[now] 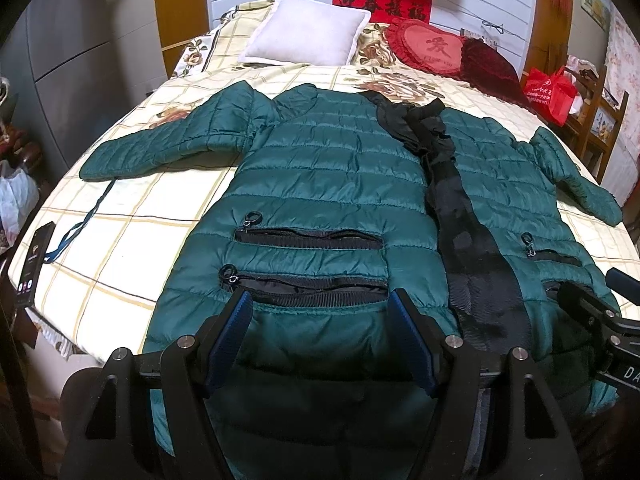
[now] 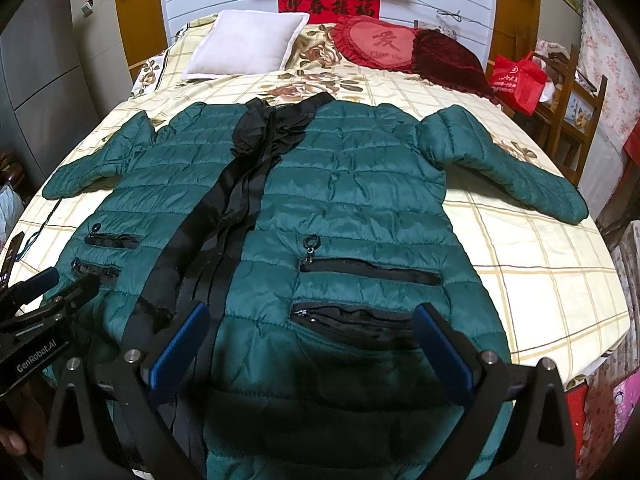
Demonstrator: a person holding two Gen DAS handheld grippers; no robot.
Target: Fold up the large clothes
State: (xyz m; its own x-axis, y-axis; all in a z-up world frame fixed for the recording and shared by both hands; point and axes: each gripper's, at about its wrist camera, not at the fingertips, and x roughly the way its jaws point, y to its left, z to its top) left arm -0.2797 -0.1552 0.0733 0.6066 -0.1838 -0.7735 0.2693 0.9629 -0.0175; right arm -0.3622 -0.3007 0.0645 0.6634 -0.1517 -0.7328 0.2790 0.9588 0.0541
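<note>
A dark green quilted puffer jacket [image 1: 320, 168] lies face up and spread flat on the bed, both sleeves out to the sides, its black zipper placket running down the middle. It also shows in the right wrist view [image 2: 352, 184]. My left gripper [image 1: 322, 304] is open, hovering over the hem of the jacket's left half, near the lower zip pocket [image 1: 308, 284]. My right gripper [image 2: 312, 320] is open over the hem of the right half, near its lower pocket [image 2: 356, 324]. Each gripper shows at the edge of the other's view.
The bed [image 1: 160, 216] has a cream checked floral cover. A white pillow [image 1: 304, 32], a red heart cushion [image 1: 432, 46] and a dark red cushion [image 1: 492, 64] lie at the head. A phone with a blue lanyard [image 1: 34, 264] lies at the left edge. A red bag [image 2: 518, 80] sits on a chair at right.
</note>
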